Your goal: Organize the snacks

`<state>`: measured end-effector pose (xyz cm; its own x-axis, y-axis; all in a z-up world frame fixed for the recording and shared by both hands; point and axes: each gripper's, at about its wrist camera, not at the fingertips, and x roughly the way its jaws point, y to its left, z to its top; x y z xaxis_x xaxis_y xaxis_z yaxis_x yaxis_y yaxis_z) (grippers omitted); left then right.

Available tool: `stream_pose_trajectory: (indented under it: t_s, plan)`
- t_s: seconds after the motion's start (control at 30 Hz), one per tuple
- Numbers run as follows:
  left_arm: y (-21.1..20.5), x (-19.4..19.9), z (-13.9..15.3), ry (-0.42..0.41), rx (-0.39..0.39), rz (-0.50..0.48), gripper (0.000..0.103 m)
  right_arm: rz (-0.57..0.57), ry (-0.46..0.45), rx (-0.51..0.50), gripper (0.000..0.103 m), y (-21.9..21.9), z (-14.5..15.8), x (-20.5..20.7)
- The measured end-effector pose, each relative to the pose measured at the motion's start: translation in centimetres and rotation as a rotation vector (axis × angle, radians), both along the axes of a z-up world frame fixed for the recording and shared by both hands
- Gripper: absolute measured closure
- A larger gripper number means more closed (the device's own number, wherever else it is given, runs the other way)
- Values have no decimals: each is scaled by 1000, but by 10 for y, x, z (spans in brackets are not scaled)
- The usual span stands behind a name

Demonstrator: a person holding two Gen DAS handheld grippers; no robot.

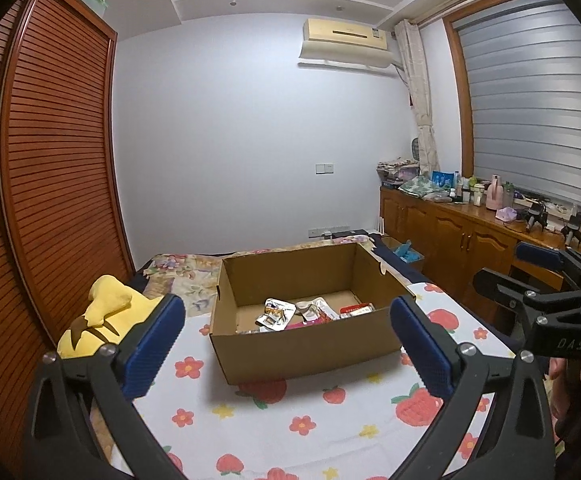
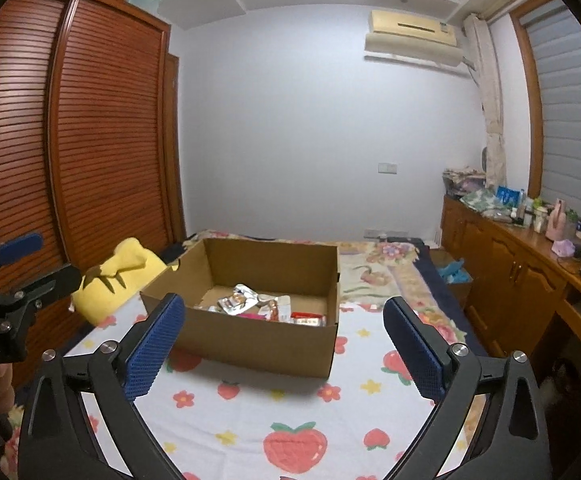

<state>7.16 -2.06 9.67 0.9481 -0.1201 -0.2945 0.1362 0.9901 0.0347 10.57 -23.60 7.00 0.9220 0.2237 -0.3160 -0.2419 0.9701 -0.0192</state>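
Note:
An open cardboard box [image 1: 302, 344] stands on a bed covered by a white strawberry-print sheet [image 1: 290, 432]. Several snack packets [image 1: 290, 314] lie on the box floor, silver, white and red. The box also shows in the right wrist view [image 2: 250, 340] with the snack packets [image 2: 266, 306] inside. My left gripper [image 1: 286, 344] is open and empty, held in front of the box. My right gripper [image 2: 282, 344] is open and empty, also short of the box. Each gripper appears at the side of the other's view.
A yellow plush toy [image 1: 106, 320] lies left of the box by a louvred wooden wardrobe [image 1: 50, 180]. A wooden cabinet [image 1: 470, 236] with bottles and clutter runs along the right. A small box with blue items [image 1: 404, 252] sits beside the bed.

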Motion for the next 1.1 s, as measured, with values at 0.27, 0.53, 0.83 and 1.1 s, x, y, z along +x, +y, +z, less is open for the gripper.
stream_pose_trajectory:
  t_s: [0.27, 0.53, 0.83, 1.1]
  plan:
    - [3, -14, -13, 20, -21, 15, 0, -28, -4, 8, 2, -3, -10, -16]
    - [4, -27, -29, 37, -16, 34, 0, -44, 1, 3, 2, -7, -24, -28]
    - [6, -28, -41, 58, -23, 45, 0, -46, 20, -2, 2, -8, -34, -30]
    - [6, -29, -43, 58, -15, 47, 0, -48, 31, 3, 2, -10, -37, -31]
